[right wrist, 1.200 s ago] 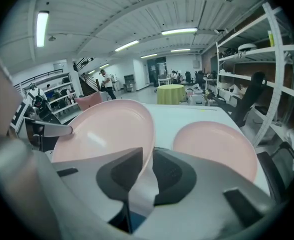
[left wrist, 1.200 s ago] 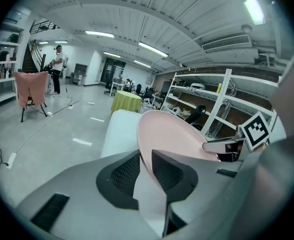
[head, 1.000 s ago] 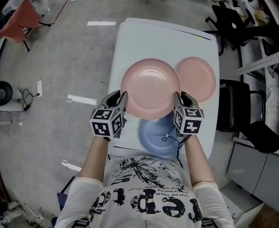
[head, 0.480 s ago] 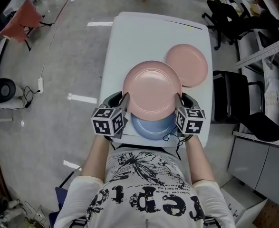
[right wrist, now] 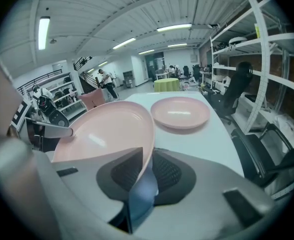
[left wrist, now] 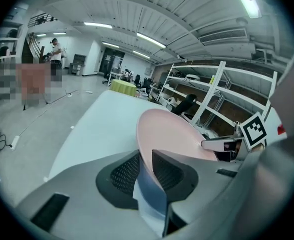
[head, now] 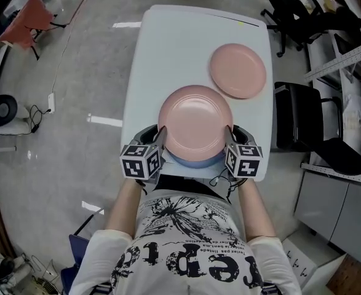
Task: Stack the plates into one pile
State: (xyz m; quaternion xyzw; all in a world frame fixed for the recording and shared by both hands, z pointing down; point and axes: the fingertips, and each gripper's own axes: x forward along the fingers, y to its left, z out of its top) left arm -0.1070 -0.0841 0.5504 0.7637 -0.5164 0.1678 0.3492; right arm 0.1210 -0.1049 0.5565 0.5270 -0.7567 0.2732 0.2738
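Both grippers hold one large pink plate (head: 195, 118) by opposite rims. My left gripper (head: 162, 135) is shut on its left rim, my right gripper (head: 229, 135) on its right rim. In the left gripper view the pink plate (left wrist: 172, 134) runs between the jaws of the left gripper (left wrist: 145, 159); in the right gripper view the same plate (right wrist: 106, 129) does so for the right gripper (right wrist: 148, 161). A blue plate (head: 195, 160) lies directly under it near the table's front edge, mostly hidden. I cannot tell if the two touch. A second pink plate (head: 238, 70) lies at the back right.
The white table (head: 168, 48) is narrow, with grey floor to its left. Black chairs (head: 303, 128) stand close to its right edge. The person's body is at the front edge. Shelving (right wrist: 267, 74) stands on the right side.
The held pink plate has moved toward the person with both grippers. It now covers nearly all of the blue plate, which showed more a second ago.
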